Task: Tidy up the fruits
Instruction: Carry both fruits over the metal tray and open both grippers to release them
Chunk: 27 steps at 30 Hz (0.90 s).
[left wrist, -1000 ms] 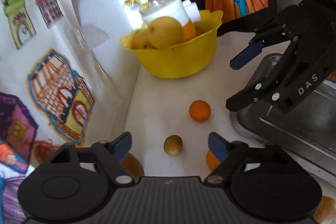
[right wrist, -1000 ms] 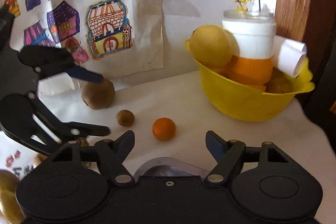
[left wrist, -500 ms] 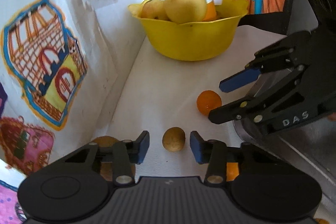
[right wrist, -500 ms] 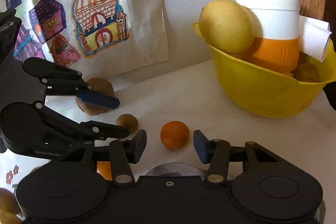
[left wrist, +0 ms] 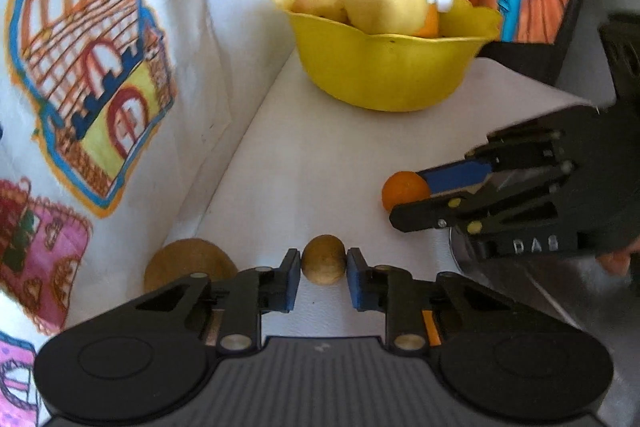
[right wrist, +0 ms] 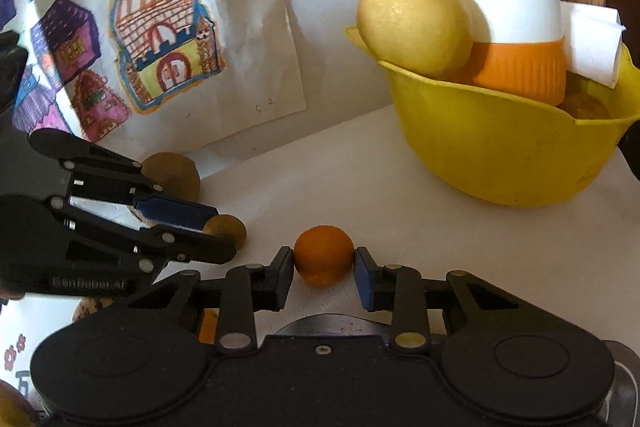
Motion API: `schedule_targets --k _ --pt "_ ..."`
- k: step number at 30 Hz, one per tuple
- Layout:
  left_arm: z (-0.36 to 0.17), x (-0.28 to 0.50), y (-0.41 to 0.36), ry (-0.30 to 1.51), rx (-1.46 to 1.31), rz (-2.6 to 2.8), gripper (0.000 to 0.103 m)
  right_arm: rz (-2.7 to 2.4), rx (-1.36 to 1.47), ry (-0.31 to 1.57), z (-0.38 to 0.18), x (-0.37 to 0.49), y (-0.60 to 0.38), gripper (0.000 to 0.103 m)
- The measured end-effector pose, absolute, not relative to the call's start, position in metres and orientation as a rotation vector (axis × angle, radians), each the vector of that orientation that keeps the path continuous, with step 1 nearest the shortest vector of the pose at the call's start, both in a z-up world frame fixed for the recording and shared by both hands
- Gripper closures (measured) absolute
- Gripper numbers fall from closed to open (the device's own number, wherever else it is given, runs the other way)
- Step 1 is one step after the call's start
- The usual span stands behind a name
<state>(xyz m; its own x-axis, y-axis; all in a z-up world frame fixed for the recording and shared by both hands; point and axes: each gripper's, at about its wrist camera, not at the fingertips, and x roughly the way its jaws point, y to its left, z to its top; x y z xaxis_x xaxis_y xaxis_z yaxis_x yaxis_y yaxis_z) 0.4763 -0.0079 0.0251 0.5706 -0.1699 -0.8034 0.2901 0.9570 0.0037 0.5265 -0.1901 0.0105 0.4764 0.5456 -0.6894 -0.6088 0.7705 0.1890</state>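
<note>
Left wrist view: your left gripper (left wrist: 323, 277) has just closed its blue pads on the small brown fruit (left wrist: 323, 265), which sits on the white worktop (left wrist: 320, 155) near the wall edge. A larger brown fruit (left wrist: 188, 265) lies just beside, against the drawings (left wrist: 92, 67). The yellow bowl (left wrist: 384, 75) of fruit stands at the far corner.

Right wrist view: your right gripper (right wrist: 323, 277) has just closed, pads pressing the orange (right wrist: 323, 259) on the worktop, by a metal rim (right wrist: 328, 325). The bowl holds a jar (right wrist: 504, 15).
</note>
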Motion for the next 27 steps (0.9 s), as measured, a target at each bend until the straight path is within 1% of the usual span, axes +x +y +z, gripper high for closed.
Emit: schedule_targets --k 6,13,18,27 --pt "0.031 0.469 0.004 0.921 0.053 -0.223 0.076 0.699 -0.065 0.768 0.016 0.512 -0.194 0.069" --pt "0.047 0.457 0.007 0.898 -0.078 -0.200 0.076 0.633 -0.013 0.729 0.045 0.491 -0.224 0.069" --pt "0.056 0.448 -0.016 0.864 -0.069 -0.255 0.076 0.560 -0.033 0.729 0.059 0.469 -0.255 0.069" --pt "0.055 0.441 -0.065 0.860 -0.062 -0.354 0.076 0.487 -0.066 0.736 0.051 0.443 -0.290 0.069"
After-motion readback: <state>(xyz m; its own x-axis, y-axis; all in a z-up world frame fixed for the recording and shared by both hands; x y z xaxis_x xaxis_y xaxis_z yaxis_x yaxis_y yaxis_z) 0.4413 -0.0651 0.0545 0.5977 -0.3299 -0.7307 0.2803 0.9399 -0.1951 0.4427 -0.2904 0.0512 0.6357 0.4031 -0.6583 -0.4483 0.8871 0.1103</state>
